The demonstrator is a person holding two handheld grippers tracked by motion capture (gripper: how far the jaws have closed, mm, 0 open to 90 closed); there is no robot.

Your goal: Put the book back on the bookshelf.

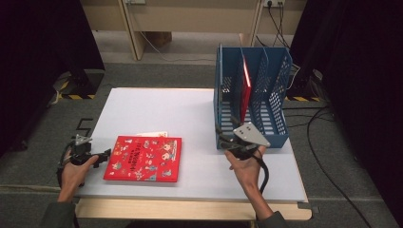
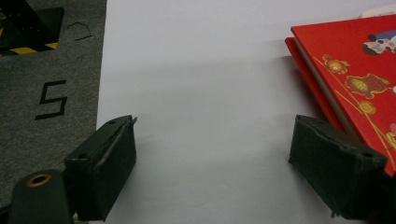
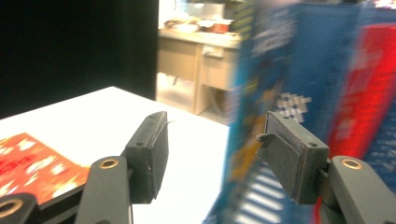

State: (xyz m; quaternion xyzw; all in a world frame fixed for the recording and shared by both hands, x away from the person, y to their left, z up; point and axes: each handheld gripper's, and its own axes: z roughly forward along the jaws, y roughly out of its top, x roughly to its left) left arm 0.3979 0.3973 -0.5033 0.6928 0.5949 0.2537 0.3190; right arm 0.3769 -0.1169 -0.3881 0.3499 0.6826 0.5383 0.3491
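Bare table (image 1: 190,114) between red picture book (image 1: 144,158) and blue file rack (image 1: 254,95) (red book (image 1: 245,88) upright inside). Left gripper (image 1: 97,158) at book's 9 o'clock edge, jaws wide, empty. Right gripper (image 1: 228,137) at rack's 6 o'clock front, jaws parted, empty.

The flat book (image 1: 143,158) has a red cover printed with small multicoloured cartoon figures and yellow line work. The upright book (image 1: 245,88) in the file rack (image 1: 275,90) is plain red. The rack is blue, with a grid of perforations in its walls. The table top (image 1: 180,114) is white. Both grippers (image 1: 95,156) (image 1: 223,138) have black jaws.
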